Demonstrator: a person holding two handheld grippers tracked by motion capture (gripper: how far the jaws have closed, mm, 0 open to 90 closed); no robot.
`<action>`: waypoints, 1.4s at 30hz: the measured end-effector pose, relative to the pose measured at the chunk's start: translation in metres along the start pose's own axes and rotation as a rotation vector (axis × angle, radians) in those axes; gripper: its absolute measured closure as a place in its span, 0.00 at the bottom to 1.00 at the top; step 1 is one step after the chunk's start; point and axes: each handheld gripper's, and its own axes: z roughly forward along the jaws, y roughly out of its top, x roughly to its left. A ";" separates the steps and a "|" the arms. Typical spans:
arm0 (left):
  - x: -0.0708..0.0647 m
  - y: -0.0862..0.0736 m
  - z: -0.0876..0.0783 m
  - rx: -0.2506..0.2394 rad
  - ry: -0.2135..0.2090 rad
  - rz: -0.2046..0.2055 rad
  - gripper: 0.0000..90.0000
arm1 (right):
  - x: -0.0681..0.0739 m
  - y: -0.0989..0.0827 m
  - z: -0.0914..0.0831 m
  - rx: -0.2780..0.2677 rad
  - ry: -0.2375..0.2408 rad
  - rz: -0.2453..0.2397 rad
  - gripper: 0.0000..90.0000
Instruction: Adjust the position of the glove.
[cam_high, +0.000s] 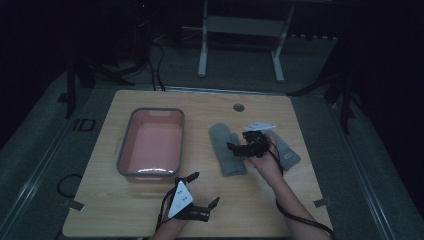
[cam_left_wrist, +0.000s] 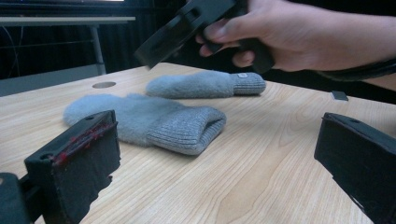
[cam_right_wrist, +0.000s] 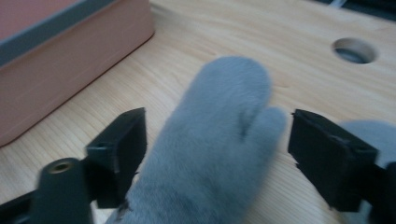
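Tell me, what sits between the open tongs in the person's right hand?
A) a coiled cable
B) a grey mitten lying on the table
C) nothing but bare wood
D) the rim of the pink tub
B: in the right gripper view the right tongs stand open on either side of the fuzzy grey mitten, their pads not yet pressing it.

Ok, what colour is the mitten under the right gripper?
Grey: the mitten is fluffy grey, with a ribbed grey cuff that shows best in the left gripper view.
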 end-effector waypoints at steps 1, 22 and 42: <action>0.000 0.000 0.000 0.000 0.000 0.000 0.00 | 0.001 0.001 0.005 0.011 -0.002 -0.001 0.27; 0.000 0.000 0.000 0.002 -0.009 0.000 0.00 | 0.005 -0.014 0.066 0.157 -0.045 -0.044 0.69; 0.000 0.000 0.000 0.004 -0.007 0.003 0.00 | 0.029 -0.016 0.021 0.127 -0.184 0.166 0.92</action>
